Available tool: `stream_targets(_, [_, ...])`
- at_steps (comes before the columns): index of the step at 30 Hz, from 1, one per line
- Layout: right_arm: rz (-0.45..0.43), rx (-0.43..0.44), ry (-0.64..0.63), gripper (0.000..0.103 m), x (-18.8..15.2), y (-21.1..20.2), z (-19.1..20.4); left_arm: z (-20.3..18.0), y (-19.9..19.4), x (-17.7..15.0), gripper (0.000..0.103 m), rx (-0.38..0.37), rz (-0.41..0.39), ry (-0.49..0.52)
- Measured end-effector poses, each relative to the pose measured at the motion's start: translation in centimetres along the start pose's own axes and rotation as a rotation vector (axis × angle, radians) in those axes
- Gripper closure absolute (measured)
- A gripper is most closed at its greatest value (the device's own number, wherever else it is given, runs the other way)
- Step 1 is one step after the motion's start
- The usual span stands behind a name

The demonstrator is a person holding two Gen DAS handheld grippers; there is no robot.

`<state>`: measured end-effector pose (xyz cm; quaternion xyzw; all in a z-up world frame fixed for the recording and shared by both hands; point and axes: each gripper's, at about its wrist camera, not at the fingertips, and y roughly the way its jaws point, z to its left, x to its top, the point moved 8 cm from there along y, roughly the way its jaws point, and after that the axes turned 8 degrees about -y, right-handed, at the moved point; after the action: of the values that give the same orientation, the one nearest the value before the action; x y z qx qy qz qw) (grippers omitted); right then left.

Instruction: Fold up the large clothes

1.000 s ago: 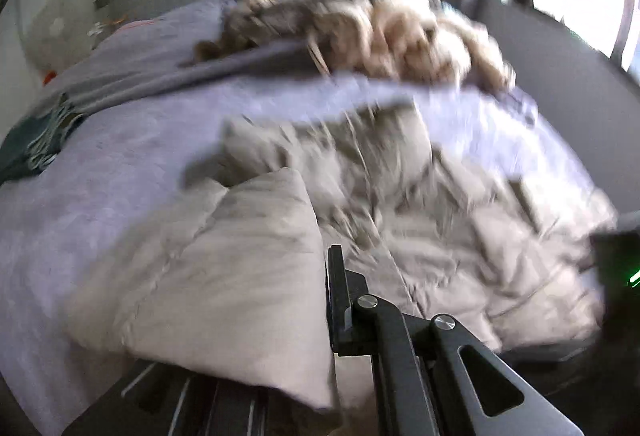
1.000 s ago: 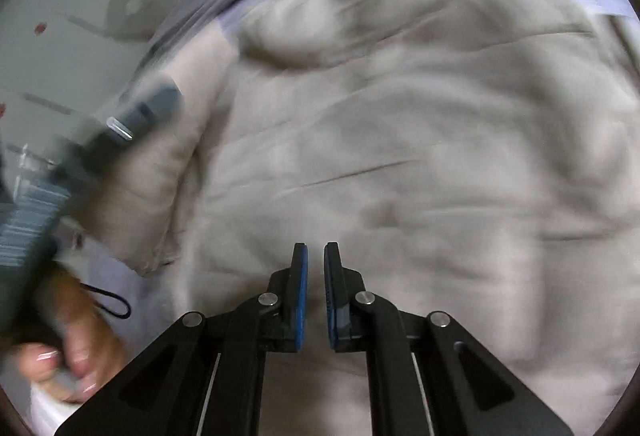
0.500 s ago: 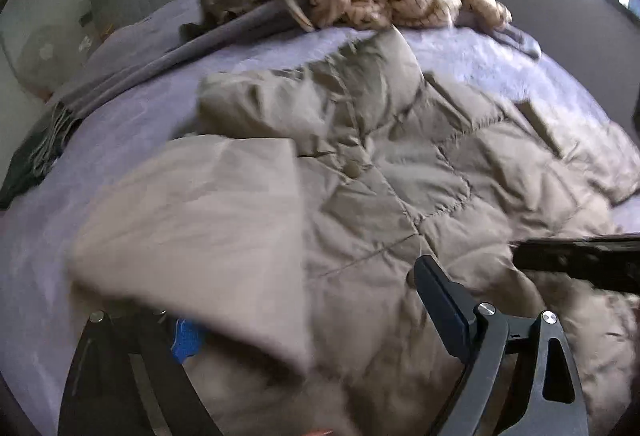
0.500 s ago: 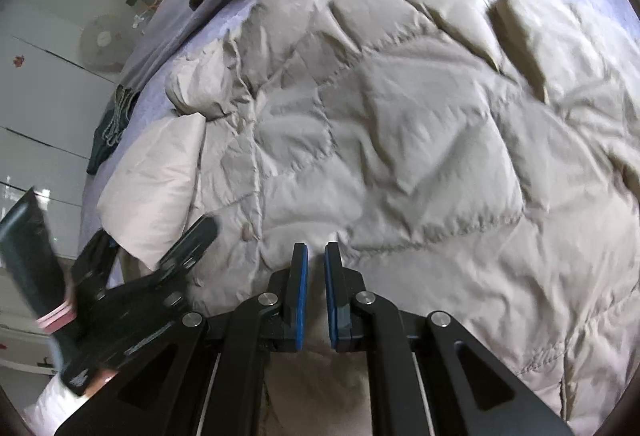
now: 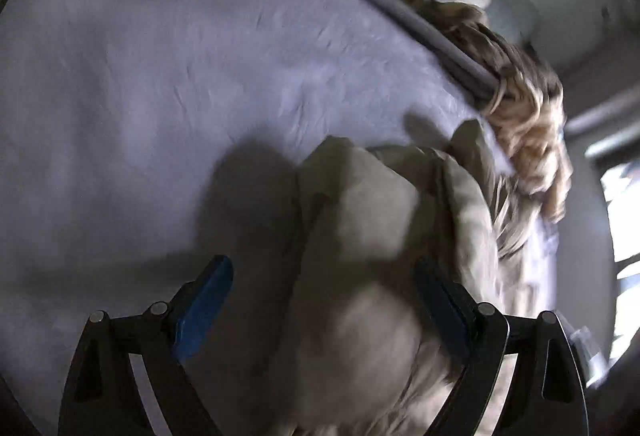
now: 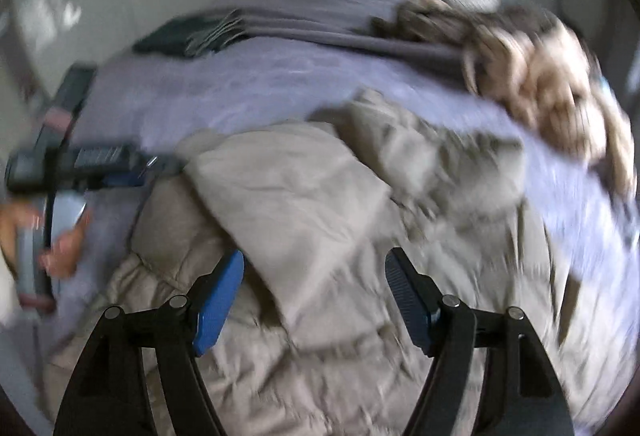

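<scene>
The beige quilted coat [image 6: 360, 236] lies spread over the lavender bedspread [image 6: 248, 84], filling the lower centre of both views, one panel now folded across it. The right gripper [image 6: 316, 288], clenched half a second ago, now gapes wide over it, grasping nothing. The left gripper [image 5: 324, 296] stays spread, empty. The tan knit pile [image 6: 552, 76] sits upper right.

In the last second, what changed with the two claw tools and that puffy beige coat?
Both let go. The right gripper, shut until half a second ago, now stands open over the beige coat. The left gripper, clamped on a coat flap a second ago, is open too, and the flap lies folded over. The purple bedspread and the heap of knitwear stayed put.
</scene>
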<state>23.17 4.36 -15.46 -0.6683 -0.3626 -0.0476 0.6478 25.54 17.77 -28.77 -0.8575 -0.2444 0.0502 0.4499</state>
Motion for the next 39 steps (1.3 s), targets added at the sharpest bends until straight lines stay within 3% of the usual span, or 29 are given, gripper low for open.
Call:
stream_targets(1, [0.01, -0.037, -0.053, 0.027, 0.9, 0.6, 1.2, 0.0, 0.9, 0.3, 0.03, -0.042, 0.024, -0.017])
stream_targets(2, [0.017, -0.058, -0.081, 0.027, -0.6, 1.2, 1.4, -0.2, 1.5, 0.3, 0.057, -0.074, 0.054, -0.015])
stream_targets(3, [0.022, -0.081, -0.106, 0.027, -1.1, 1.7, 1.8, -0.3, 2.0, 0.3, 0.071, -0.085, 0.075, -0.004])
stream_targets(4, [0.03, -0.104, -0.126, 0.027, -1.5, 2.7, 1.9, -0.5, 2.1, 0.2, 0.078, -0.052, 0.06, 0.032])
stream_targets(7, [0.064, -0.152, -0.167, 0.027, -2.1, 5.8, 1.5, -1.4, 1.3, -0.2, 0.081, 0.141, -0.059, 0.222])
stream_targets(9, [0.086, -0.165, -0.193, 0.027, -2.1, 8.0, 1.7, -2.0, 1.1, -0.8, 0.081, 0.225, -0.099, 0.309])
stream_targets(14, [0.106, -0.273, -0.31, 0.028, -1.8, 12.8, 2.8, -2.5, 1.6, -0.7, 0.081, 0.262, -0.113, 0.328])
stream_targets(16, [0.067, -0.355, -0.214, 0.028, -1.6, 12.3, -0.3, -1.9, 1.5, -0.8, 0.081, 0.269, -0.12, 0.326])
stream_targets(19, [0.056, -0.369, 0.052, 0.028, -3.2, 10.7, -6.4, -1.9, 2.3, -0.7, 0.081, 0.286, -0.122, 0.342])
stream_targets(21, [0.073, -0.314, 0.218, 0.028, -5.4, 10.2, -9.7, -1.6, 2.5, -0.6, 0.081, 0.291, -0.121, 0.345])
stream_targets(25, [0.103, 0.0, 0.622, 0.028, -10.7, 10.6, -13.8, -1.8, 2.1, -0.5, 0.081, 0.321, -0.133, 0.343])
stream_targets(27, [0.075, 0.157, 0.848, 0.028, -13.1, 10.5, -15.4, -2.2, 1.3, -0.4, 0.081, 0.323, -0.149, 0.342])
stream_targets(30, [0.003, 0.284, 1.072, 0.029, -14.7, 9.4, -17.6, -3.2, -0.6, 0.1, 0.081, 0.296, -0.194, 0.335])
stream_targets(31, [-0.002, 0.306, 1.097, 0.042, -14.9, 9.2, -17.9, -3.6, -1.1, 0.2, 0.081, 0.281, -0.202, 0.335])
stream_targets(32, [-0.003, 0.347, 1.11, 0.085, -14.9, 9.1, -18.1, -4.1, -1.5, 0.2, 0.081, 0.26, -0.205, 0.337])
stream_targets(33, [0.009, 0.374, 1.104, 0.103, -14.8, 9.1, -18.1, -4.4, -1.7, 0.1, 0.081, 0.245, -0.204, 0.34])
stream_targets(35, [0.011, 0.349, 1.088, 0.103, -15.0, 8.2, -18.4, -5.2, -1.5, -0.2, 0.081, 0.237, -0.196, 0.366])
stream_targets(39, [0.023, 0.294, 1.052, 0.103, -16.9, 5.9, -18.5, -3.9, 1.3, -0.8, 0.081, 0.379, -0.157, 0.405])
